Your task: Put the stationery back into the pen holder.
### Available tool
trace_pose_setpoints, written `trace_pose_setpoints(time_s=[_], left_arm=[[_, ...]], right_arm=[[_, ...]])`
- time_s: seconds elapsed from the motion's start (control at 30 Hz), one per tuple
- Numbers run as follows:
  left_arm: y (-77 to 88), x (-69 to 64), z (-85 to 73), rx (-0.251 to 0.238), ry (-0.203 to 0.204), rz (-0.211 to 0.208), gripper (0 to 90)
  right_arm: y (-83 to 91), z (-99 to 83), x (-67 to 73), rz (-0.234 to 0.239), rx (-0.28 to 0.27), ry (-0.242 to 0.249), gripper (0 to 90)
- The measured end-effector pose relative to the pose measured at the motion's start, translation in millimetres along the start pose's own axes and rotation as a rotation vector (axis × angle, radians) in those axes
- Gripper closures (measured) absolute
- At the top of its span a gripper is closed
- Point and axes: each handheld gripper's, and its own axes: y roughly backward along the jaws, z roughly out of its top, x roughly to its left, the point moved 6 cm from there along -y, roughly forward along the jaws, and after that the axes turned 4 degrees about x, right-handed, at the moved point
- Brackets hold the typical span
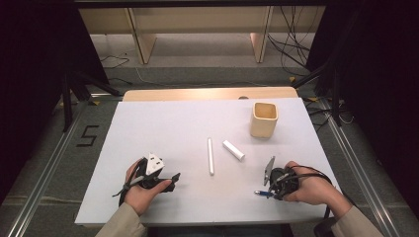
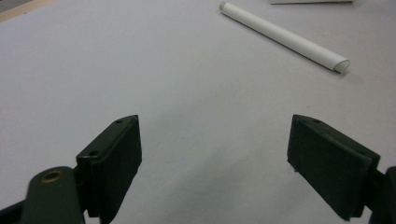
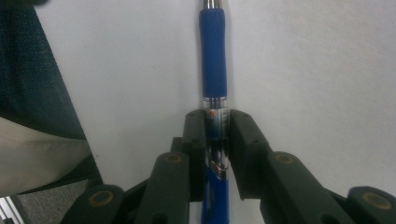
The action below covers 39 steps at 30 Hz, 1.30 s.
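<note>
Two hand-held grippers rest low over the near edge of the bench (image 1: 148, 118), one in each of the person's hands. The right hand-held gripper (image 3: 216, 122) is clamped on a blue pen (image 3: 213, 70): in the right gripper view its two black jaws press on either side of the clear barrel, just behind the blue rubber grip, and the pen runs straight out between them over the white bench top. In the high view the pen's tip pokes out to the left of that gripper, near the bench's front edge. The left hand-held gripper (image 2: 215, 154) stands wide open with nothing between its jaws, bare bench surface showing in the gap. Ahead of it lies a white pen (image 2: 285, 36), slim and capless, flat on the bench. In the high view this white pen sits near the middle, with its white cap (image 1: 233, 149) just to its right, apart from it. A beige square cup (image 1: 264, 120) stands upright farther back on the right.
</note>
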Motion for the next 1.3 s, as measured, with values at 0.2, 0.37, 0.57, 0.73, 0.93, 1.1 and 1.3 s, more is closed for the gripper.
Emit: trace_pose_setpoints(time_s=[0.2, 0.37, 0.57, 0.73, 0.93, 1.1, 1.3], left_arm=[[0.1, 0.4, 0.0, 0.001, 0.0, 0.001, 17.6], [0.3, 0.5, 0.1, 0.0, -0.001, 0.002, 17.6], [0.3, 0.7, -0.1, 0.0, 0.0, 0.001, 17.6], [0.5, 1.0, -0.1, -0.002, 0.003, 0.001, 17.6], [0.3, 0.8, 0.0, -0.001, 0.0, 0.0, 17.7], [0.2, 1.0, -0.1, -0.001, 0.002, 0.002, 17.7], [0.0, 0.8, -0.2, -0.002, 0.004, 0.001, 17.7]], right_arm=[[-0.2, 0.3, 0.2, 0.002, -0.003, -0.007, 78.0], [0.0, 0.0, -0.2, 0.001, -0.002, -0.008, 79.1], [0.1, -0.2, -0.1, 0.002, -0.015, -0.022, 79.4], [3.1, -1.8, -3.0, -0.005, -0.036, -0.041, 79.6], [12.5, -2.1, -7.9, -0.034, -0.121, -0.107, 79.6], [19.0, -2.2, -16.1, -0.062, -0.199, -0.154, 79.6], [27.6, -1.2, -25.1, -0.08, -0.305, -0.279, 79.6]])
